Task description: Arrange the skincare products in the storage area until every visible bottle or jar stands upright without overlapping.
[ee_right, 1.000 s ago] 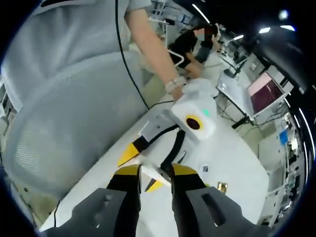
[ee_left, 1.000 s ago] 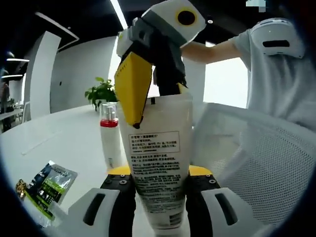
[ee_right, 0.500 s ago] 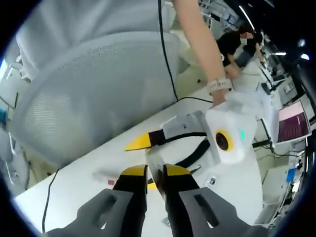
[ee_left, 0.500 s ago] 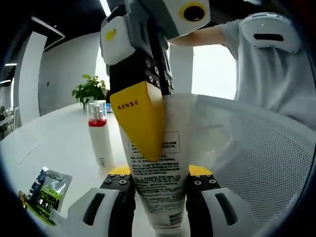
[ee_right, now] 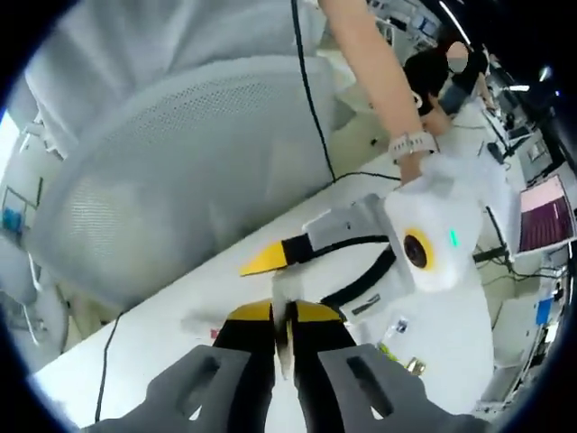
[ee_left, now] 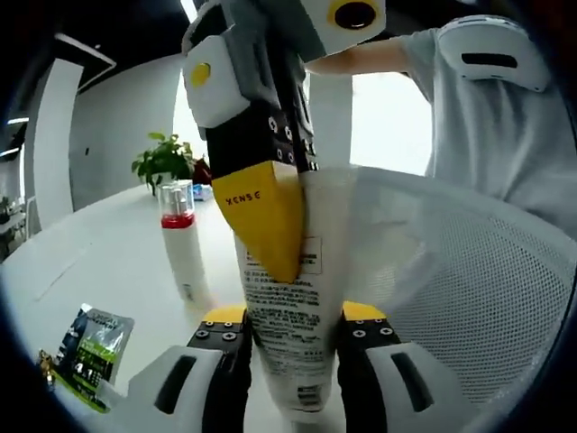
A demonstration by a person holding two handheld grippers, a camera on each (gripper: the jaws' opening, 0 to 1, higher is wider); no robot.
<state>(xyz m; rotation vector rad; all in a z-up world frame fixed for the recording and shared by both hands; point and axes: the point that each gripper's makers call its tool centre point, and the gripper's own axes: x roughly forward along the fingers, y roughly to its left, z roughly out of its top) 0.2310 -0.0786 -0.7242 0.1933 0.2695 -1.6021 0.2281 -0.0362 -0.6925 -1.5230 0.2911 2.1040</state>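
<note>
left gripper (ee_left: 290, 329) clamps the white tube (ee_left: 293, 343) low down; right gripper (ee_right: 282, 317), nearly closed, pinches the tube's flat upper end.

White round table (ee_left: 90, 262). Standing upright on it, a white pump bottle (ee_left: 183, 248) with red collar and clear cap. Near the table edge, well apart from that bottle, a dark-and-green sachet (ee_left: 90, 345) lying flat. Beyond the bottle, a potted plant (ee_left: 165, 164).

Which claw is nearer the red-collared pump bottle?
Left, likely. The left claw grips the white tube near its base, with the pump bottle standing just beyond it; the right claw pinches the tube's raised upper end.
</note>
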